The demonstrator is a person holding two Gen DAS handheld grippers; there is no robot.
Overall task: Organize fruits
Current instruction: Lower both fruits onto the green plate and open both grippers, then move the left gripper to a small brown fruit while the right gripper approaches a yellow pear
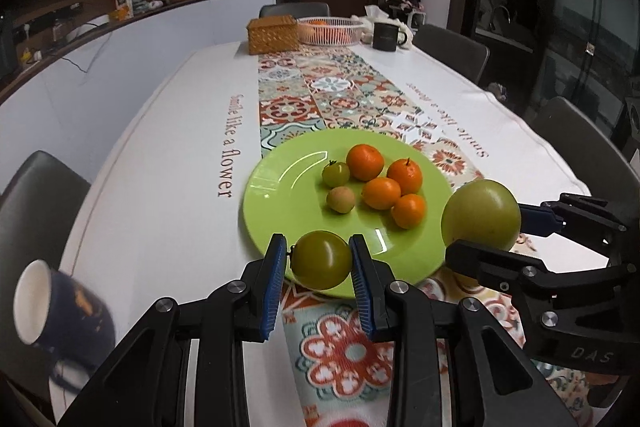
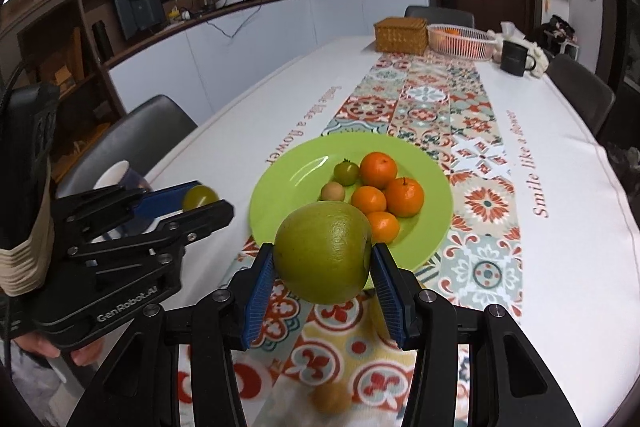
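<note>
The left gripper (image 1: 319, 259) squeezes a small green tomato (image 1: 322, 259) between its two blue pads (image 1: 275, 283). The pads sit only a little way apart, one on each side of the tomato. It is held up in the air, over the near edge of the green plate (image 1: 288, 211).

The right gripper (image 2: 323, 269) hugs a big green fruit (image 2: 323, 253) between its blue pads (image 2: 258, 301). These pads are spread much wider, because the fruit is big. It is also up in the air, near the front edge of the plate, over the flowery cloth (image 2: 486, 269).

The two grippers are side by side, near each other but not touching.

On the plate lie four oranges (image 1: 365, 162) bunched together. Just beside them are a little green tomato (image 1: 336, 174) and a small tan fruit (image 1: 341, 199).

One more small tan fruit (image 2: 331, 398) lies on the cloth under the right gripper, but it looks blurry.

A dark blue mug (image 1: 60, 311) stands on the white table to the left. Far away at the other end are a woven box (image 1: 273, 35), a white basket (image 1: 330, 30) and a black mug (image 1: 386, 35).
</note>
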